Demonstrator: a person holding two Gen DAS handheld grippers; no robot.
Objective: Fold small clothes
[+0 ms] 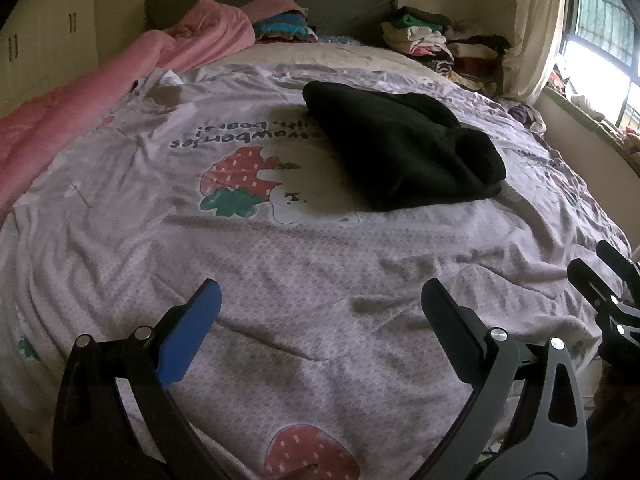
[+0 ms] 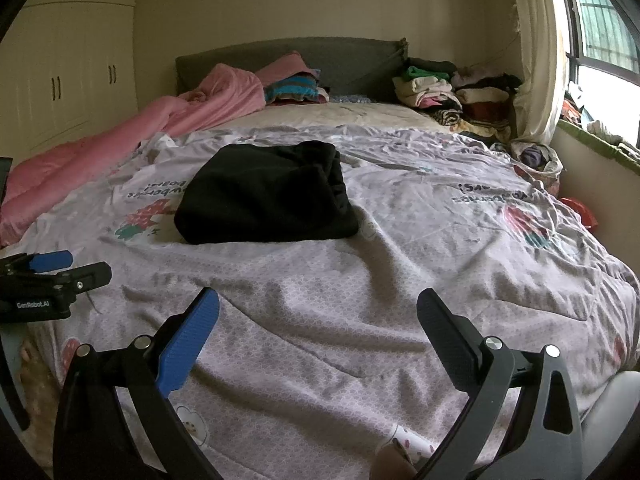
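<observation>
Black garment (image 1: pixel 400 144) folded, mid-bed on bedspread (image 1: pixel 280 264), well apart from both tools. Left gripper (image 1: pixel 320 320) and right gripper (image 2: pixel 318 324) spread, empty. Likely soft, light, limp; pinch near-edge corners.

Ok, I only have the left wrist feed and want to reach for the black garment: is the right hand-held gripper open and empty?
Observer: Yes, the right hand-held gripper is open above the bedspread, nothing between its fingers.
Operator: Anything off the bed's right side?
Observer: A red object shows past that edge, by the wall under the window; what it is I cannot tell.
Operator: Where's the garment from the right side?
Observer: The black garment lies ahead and left of that gripper, untouched.
</observation>
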